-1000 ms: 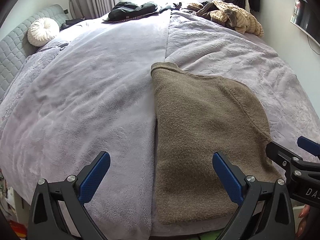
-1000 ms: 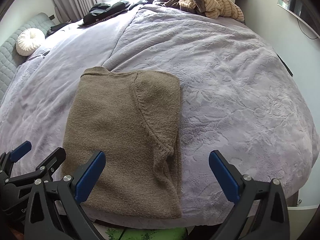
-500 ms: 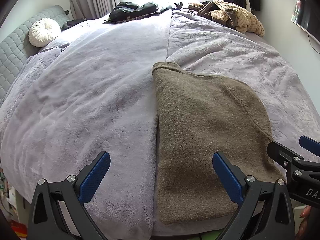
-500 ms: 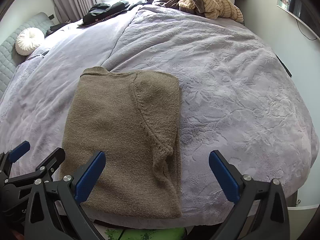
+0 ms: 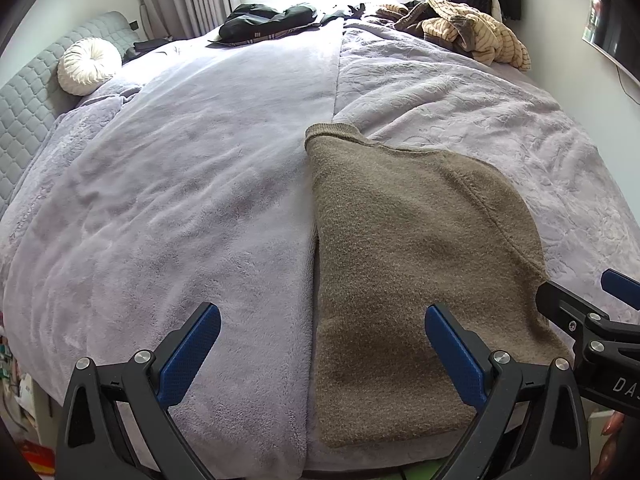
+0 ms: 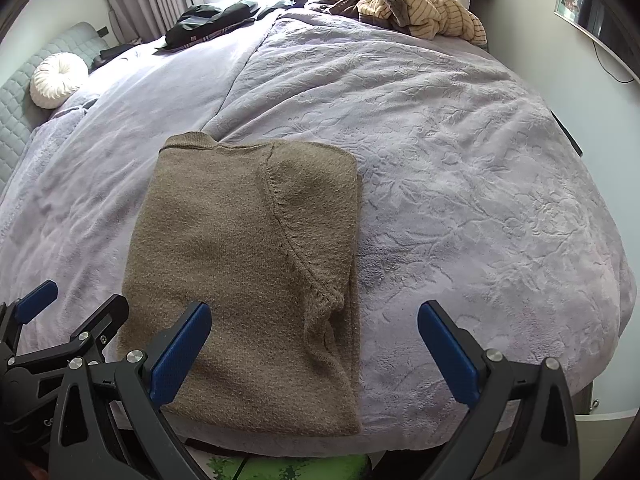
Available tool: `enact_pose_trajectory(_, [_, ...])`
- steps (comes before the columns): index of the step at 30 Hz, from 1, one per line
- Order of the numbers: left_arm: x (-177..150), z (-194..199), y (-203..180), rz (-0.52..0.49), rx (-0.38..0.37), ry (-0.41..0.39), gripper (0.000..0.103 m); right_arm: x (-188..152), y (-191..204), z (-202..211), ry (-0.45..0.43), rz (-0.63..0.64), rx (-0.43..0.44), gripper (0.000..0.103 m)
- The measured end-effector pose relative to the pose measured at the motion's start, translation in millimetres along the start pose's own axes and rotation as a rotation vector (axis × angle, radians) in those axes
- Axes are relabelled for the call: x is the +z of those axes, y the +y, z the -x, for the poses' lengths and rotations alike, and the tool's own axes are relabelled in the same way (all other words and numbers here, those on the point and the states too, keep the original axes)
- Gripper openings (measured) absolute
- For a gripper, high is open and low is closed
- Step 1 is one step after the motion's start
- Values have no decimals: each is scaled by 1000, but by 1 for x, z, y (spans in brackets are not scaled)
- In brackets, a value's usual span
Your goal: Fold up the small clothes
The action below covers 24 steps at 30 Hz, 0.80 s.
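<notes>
Left wrist view: the left gripper (image 5: pixel 322 350) is hanging w/ jaws spread wide, grasping nothing, its blue pads (image 5: pixel 188 354) hovering above the near edge of the bed. The brown knit sweater (image 5: pixel 404 264) is lying folded lengthwise on the lavender blanket (image 5: pixel 168 208), its long left edge running right along the seam where two blanket pieces are meeting. Collar is pointing toward the window end, hem sitting near the bed's front edge. The gripper's right pad is sitting over the sweater's lower part, the left pad over bare blanket; can't tell if either is touching fabric. The right gripper (image 5: pixel 600 312) is poking in from the right edge, beside the sweater's right side. Far off, a round white cushion (image 5: pixel 89 65) is resting by the grey headboard (image 5: pixel 24 100), dark clothes (image 5: pixel 268 20) and a striped tan pile (image 5: pixel 468 30) are lying at the far end.

Right wrist view: the right gripper (image 6: pixel 314 354) is also gaping open, empty. Sweater (image 6: pixel 240 264) is sitting left of centre, a curved sleeve seam showing on its top layer, folded sleeve bunching toward the right edge. The gripper's left pad is hovering over the sweater's near left part, its right pad over embossed blanket (image 6: pixel 460 184) well apart from the knit. The left gripper (image 6: pixel 68 316) is showing at the lower left, just beside the sweater's left edge, jaws apart
</notes>
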<state>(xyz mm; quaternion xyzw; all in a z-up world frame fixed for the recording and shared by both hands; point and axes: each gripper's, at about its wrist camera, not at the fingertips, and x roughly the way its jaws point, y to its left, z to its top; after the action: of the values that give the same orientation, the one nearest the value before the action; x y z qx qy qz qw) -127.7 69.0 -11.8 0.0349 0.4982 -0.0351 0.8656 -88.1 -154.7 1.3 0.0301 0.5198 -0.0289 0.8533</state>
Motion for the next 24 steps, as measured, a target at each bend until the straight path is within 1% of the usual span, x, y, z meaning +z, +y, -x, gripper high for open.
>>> enact_pose_trajectory(24, [-3,4,-2,12,8,1,102,3,0,4,-5,7,-4,103])
